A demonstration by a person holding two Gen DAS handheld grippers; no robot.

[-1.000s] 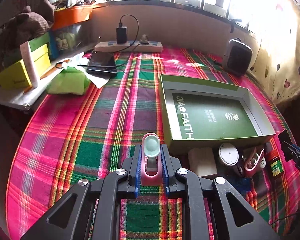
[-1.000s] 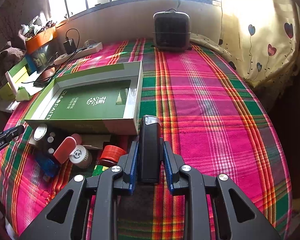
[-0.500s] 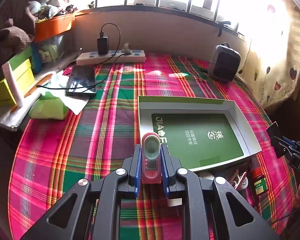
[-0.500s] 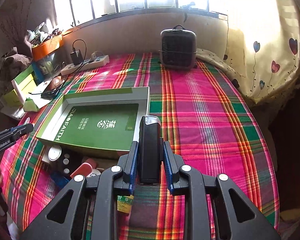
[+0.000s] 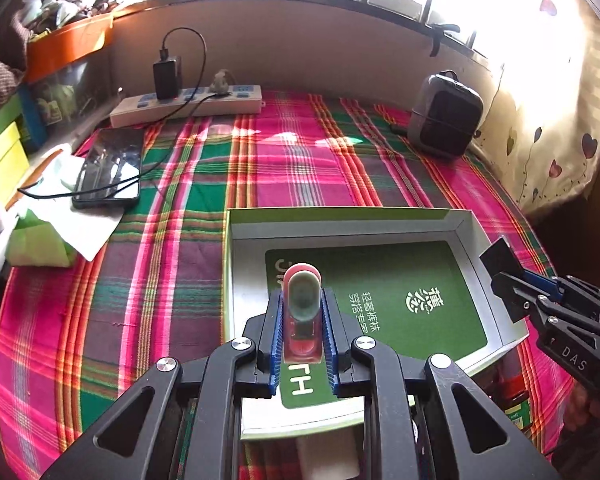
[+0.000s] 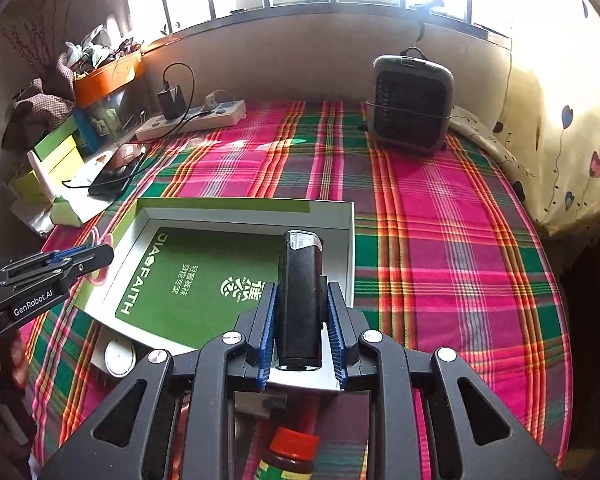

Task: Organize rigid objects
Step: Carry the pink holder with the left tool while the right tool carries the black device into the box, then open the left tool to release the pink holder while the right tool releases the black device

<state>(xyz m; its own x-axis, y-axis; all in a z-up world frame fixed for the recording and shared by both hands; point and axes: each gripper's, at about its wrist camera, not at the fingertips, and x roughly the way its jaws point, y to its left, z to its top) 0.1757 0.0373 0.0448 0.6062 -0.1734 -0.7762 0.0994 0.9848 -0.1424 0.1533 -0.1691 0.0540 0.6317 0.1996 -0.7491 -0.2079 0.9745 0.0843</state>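
- The left gripper (image 5: 302, 336), low in the centre of its own view, has its blue pads (image 5: 275, 340) pressed tight on a small pink-and-red case with a pale green top (image 5: 301, 308), held upright between them.
- That case hangs over the near left part of the open green-lined box (image 5: 440, 227), which fills the middle and right of the frame on the plaid cloth (image 5: 160, 280).
- The right gripper (image 6: 300, 328), low in the centre of its own view, is clamped on a black lighter (image 6: 300, 300) whose clear, silvery top points up and away.
- The lighter sits over the right-hand near corner of the same box (image 6: 236, 205) in that view.
- Each gripper shows in the other's camera: the right one at the right edge of the left view (image 5: 512, 280), the left one at the left edge of the right view (image 6: 60, 264).
- Below the box's near wall lie more small items: a red-capped bottle (image 6: 290, 456) at the bottom of the right view and a round white disc (image 6: 119, 356) at lower left.
- Toward the top of both views stand a white power strip (image 5: 188, 106) and a small dark heater (image 6: 410, 104).
- A phone (image 5: 108, 172) lies at the left of the left view.
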